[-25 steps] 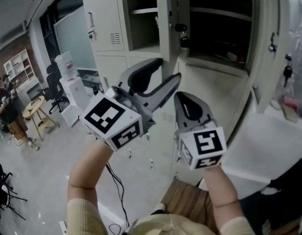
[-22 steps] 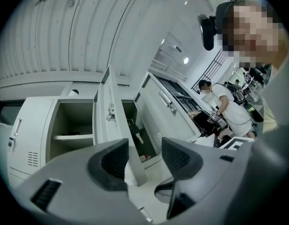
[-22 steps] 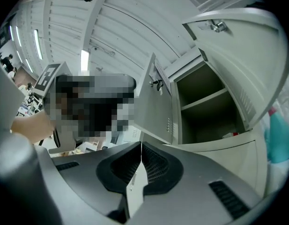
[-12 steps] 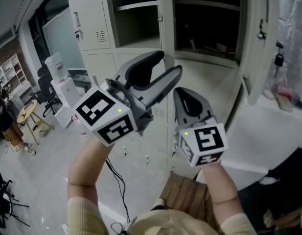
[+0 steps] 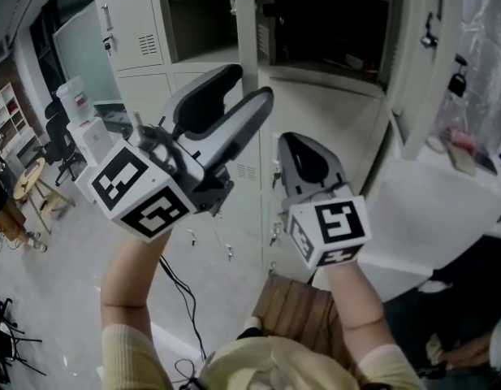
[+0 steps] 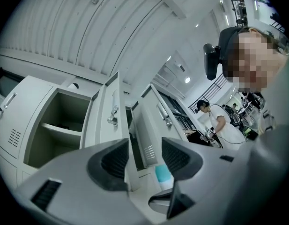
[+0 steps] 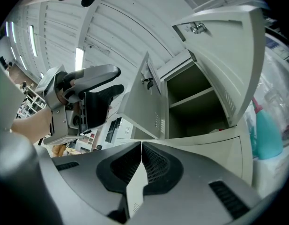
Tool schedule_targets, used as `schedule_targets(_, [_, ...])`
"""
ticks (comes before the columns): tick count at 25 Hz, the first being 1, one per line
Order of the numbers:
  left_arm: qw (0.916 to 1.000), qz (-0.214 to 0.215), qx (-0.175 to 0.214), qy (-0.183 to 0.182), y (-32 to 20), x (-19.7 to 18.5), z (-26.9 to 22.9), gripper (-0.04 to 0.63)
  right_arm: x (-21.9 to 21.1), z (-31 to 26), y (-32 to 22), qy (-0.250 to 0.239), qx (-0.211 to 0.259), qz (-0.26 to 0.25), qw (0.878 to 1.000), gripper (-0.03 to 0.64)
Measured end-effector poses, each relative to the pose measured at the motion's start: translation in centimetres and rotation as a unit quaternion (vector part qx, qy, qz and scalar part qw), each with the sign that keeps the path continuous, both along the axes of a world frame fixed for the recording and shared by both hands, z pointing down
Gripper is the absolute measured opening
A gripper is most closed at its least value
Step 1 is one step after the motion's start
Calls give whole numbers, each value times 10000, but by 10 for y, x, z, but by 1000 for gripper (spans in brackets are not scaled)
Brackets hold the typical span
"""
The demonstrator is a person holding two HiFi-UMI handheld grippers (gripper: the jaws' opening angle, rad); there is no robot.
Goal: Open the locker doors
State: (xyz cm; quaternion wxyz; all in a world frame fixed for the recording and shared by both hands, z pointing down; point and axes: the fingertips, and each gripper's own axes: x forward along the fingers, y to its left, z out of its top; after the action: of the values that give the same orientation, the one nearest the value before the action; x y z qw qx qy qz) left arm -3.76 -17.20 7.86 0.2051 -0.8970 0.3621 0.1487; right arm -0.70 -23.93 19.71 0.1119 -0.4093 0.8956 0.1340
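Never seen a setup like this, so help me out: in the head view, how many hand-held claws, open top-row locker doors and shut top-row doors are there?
Grippers: 2, the left gripper and the right gripper.
Open top-row doors: 2, the middle door and the right door.
Shut top-row doors: 1, the left door.
Total: 5.

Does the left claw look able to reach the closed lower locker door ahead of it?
Probably yes. The left claw is open and empty, and nothing shows between it and the closed lower door; the right claw sits beside it, shut.
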Motion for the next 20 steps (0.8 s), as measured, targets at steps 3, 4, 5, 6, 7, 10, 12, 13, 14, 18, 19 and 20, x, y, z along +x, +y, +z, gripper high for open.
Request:
schedule_targets(3, [9998,-154,152,39,5,-5,0,221,-1,4,0,-28,-14,-28,10000,3])
schedule_targets(4, [9996,-199,194,49,7,-6,0,221,-1,5,1,-12,-1,-28,10000,3])
schedule_targets(5, [9995,-211,204,72,9,-8,2,219,-1,5,2,21,37,-27,10000,3])
schedule_targets(6, [9996,-195,184,106,10,-9,3,221,-2,4,3,57,90,-32,9999,3])
schedule_targets(7, [9996,-174,154,142,12,-11,6,221,-3,4,4,76,134,-41,9999,3])
schedule_targets(10, [9995,-209,124,222,18,-19,11,219,-3,5,5,54,150,-48,9999,3])
schedule_targets(12, [9992,-257,124,285,20,-26,12,221,-1,4,4,-4,158,-56,9999,3])
schedule_targets(13, [9990,-263,95,338,20,-31,12,219,0,2,4,-45,187,-65,9998,3])
schedule_targets(14, [9988,-252,35,410,19,-36,14,219,1,0,4,-88,226,-76,9997,3])
schedule_targets(18, [9963,-151,-294,790,13,-57,32,199,3,-7,8,-207,312,-164,9992,3])
schedule_targets(19, [9957,-169,-336,850,13,-62,35,186,4,-8,9,-224,321,-183,9991,3])
schedule_targets(20, [9951,-204,-368,894,13,-66,38,167,4,-9,9,-232,338,-193,9990,3])
